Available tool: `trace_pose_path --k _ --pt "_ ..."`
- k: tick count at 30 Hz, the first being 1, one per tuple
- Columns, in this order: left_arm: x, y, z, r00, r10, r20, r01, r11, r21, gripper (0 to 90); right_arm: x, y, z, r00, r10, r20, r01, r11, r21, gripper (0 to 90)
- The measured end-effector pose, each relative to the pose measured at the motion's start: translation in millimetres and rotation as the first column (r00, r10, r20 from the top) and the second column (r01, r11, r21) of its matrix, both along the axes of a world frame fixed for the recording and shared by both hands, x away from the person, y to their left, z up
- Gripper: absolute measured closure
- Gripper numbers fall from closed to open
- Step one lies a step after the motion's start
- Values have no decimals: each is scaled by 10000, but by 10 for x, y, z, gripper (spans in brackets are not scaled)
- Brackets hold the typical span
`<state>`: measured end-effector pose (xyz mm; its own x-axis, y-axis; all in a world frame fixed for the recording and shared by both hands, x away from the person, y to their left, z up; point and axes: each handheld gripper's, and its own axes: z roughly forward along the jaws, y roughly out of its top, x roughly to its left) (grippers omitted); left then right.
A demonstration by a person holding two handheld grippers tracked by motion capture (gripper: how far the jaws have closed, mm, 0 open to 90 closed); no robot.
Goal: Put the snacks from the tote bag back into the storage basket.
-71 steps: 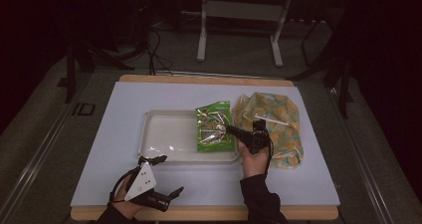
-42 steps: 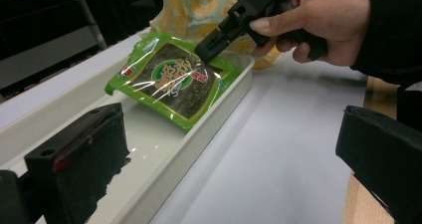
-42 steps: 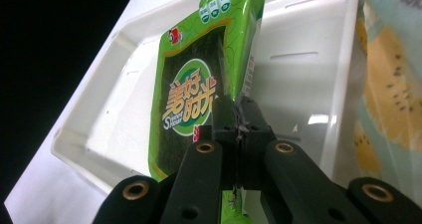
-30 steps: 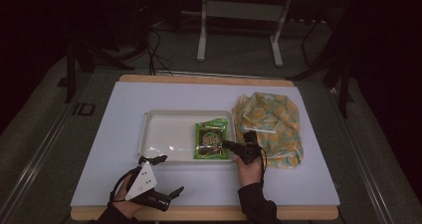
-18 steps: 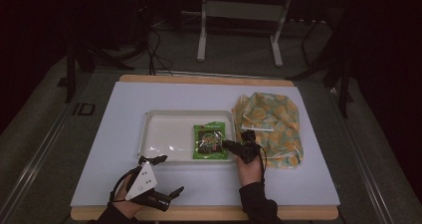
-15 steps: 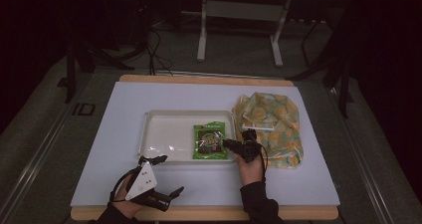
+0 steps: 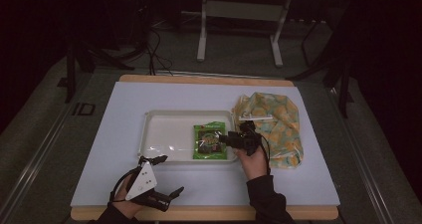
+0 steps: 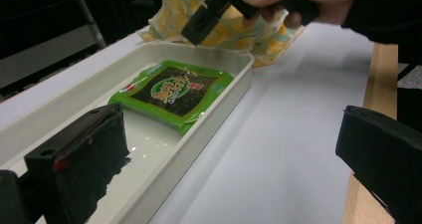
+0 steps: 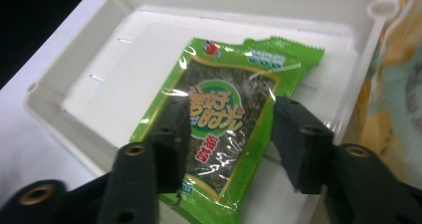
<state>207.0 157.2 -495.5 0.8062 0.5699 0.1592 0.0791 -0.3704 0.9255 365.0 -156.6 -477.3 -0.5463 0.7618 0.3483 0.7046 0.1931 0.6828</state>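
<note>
The green snack packet point(image 7: 214, 142) lies flat at the right end of the white tray point(image 7: 166, 134), and the right tongs point(image 7: 226, 139) hang just above it, their jaws having just been opening, with nothing between them now; in the right gripper view the packet sits below the gap, clear of both pads, so it looks released. The left tongs point(image 7: 161, 174) rest low at the near-left of the worktop point(image 7: 308, 184), jaws apart and empty, close to the tray's near rim. To the right of the tray the yellow-patterned bag point(image 7: 271, 124) slumps on the worktop, touching or nearly touching the tray's corner. What could go wrong from here? The crinkly film may cling to a pad and drag the packet up or askew if the right hand lifts at a slant. A sideways pull-back toward the bag could clip the tray's right wall and shove the light tray across the smooth surface. And if the next reach goes into the bag, its loose folds could snag a jaw or spill more than one item out.
</note>
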Motion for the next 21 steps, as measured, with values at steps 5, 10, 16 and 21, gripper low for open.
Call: trace_pose_path --k 5,10,16,21 --pt "2 0 0 10000 5 -4 -5 10000 -4 3 25 -10 146 9986 410 328 -409 9992 -46 337" --pt "1 1 1 10000 10 -12 -10 10000 -10 3 37 -60 310 9940 581 926 -589 9982 67 251" --pt "4 2 0 10000 11 -15 -11 10000 16 3 66 -174 471 9776 447 2058 -429 9990 -135 170" --pt "4 3 0 10000 16 -17 -16 10000 13 3 79 -295 582 9697 139 2439 -89 9997 -214 160"
